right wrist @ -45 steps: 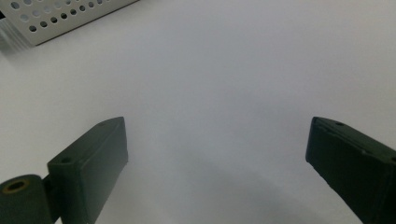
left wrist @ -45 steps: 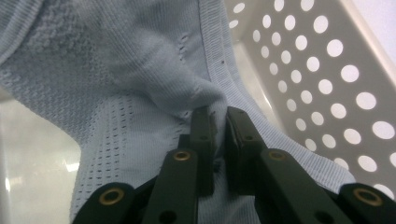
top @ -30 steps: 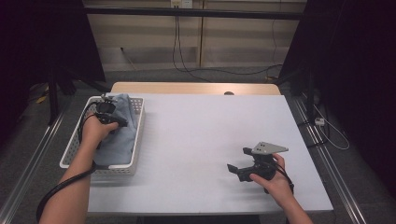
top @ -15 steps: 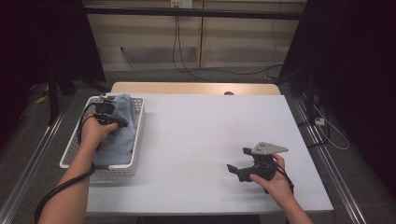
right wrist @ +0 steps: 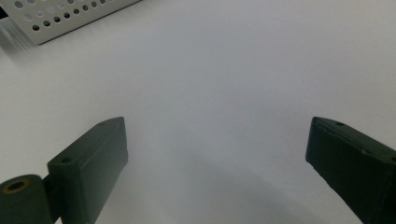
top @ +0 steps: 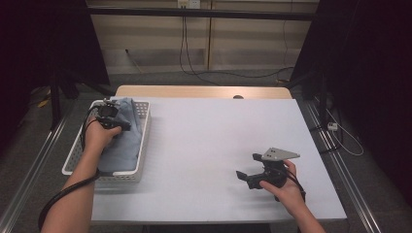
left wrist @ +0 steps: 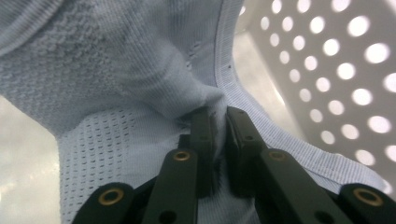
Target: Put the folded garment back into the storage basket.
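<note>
Cloth (top: 124, 138) is lying in the basket (top: 73, 158) at the tabletop's (top: 209, 145) left, and the left tongs (left wrist: 217, 126) are pinching a fold, probably for lifting it out. Right tongs (top: 248, 175) are resting spread wide on the tabletop, likely waiting.

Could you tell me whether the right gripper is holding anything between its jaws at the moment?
No, the right gripper has its jaws spread wide apart over the bare white table, with nothing between them.
</note>
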The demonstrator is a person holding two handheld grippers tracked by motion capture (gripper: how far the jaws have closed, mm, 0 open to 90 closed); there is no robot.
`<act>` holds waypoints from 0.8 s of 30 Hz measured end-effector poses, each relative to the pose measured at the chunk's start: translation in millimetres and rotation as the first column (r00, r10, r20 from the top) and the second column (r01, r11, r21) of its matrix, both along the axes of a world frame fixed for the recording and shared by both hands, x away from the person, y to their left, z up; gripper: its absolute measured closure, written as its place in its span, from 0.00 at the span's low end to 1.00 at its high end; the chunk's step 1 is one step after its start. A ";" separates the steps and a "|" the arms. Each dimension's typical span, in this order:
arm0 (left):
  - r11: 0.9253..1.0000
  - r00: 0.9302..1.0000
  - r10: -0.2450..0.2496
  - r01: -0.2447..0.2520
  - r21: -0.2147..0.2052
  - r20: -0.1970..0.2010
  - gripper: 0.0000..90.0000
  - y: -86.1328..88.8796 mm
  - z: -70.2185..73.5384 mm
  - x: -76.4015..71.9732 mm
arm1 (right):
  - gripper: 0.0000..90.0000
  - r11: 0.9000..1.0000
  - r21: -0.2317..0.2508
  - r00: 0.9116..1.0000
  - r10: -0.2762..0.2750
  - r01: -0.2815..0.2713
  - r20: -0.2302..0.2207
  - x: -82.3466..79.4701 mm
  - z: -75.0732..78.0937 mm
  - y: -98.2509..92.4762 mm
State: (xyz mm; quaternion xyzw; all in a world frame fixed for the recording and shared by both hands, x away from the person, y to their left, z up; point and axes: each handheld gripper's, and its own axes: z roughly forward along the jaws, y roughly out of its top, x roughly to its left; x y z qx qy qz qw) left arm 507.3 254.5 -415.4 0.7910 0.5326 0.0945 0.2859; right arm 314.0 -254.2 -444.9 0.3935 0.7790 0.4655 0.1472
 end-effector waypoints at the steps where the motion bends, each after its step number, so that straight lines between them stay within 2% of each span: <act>1: 1.000 1.000 -0.002 0.002 -0.002 0.002 0.90 0.8 3.4 -0.6 | 0.06 1.000 0.000 1.000 0.000 0.000 0.000 0.0 0.1 -0.1; 3: 1.000 1.000 -0.009 0.009 0.001 0.003 0.90 3.1 10.4 -1.7 | 0.06 1.000 0.001 1.000 -0.001 0.001 0.000 0.0 0.2 -0.1; 8: 1.000 1.000 0.010 -0.010 -0.012 0.019 0.95 9.1 26.9 -5.4 | 0.06 1.000 0.003 1.000 0.000 0.000 0.002 0.5 0.7 0.5; 11: 1.000 1.000 -0.007 0.007 -0.005 -0.005 0.99 10.2 32.9 -9.5 | 0.06 1.000 0.002 1.000 0.003 -0.003 0.002 0.5 0.8 1.0; 18: 1.000 1.000 -0.008 0.007 -0.024 -0.028 1.00 13.1 21.3 -16.4 | 0.06 1.000 0.003 1.000 -0.001 0.001 0.004 0.4 1.6 0.4; 24: 1.000 0.999 0.004 -0.004 -0.010 -0.043 1.00 11.7 5.8 -16.2 | 0.06 1.000 0.002 1.000 0.005 -0.005 0.004 0.9 1.6 2.0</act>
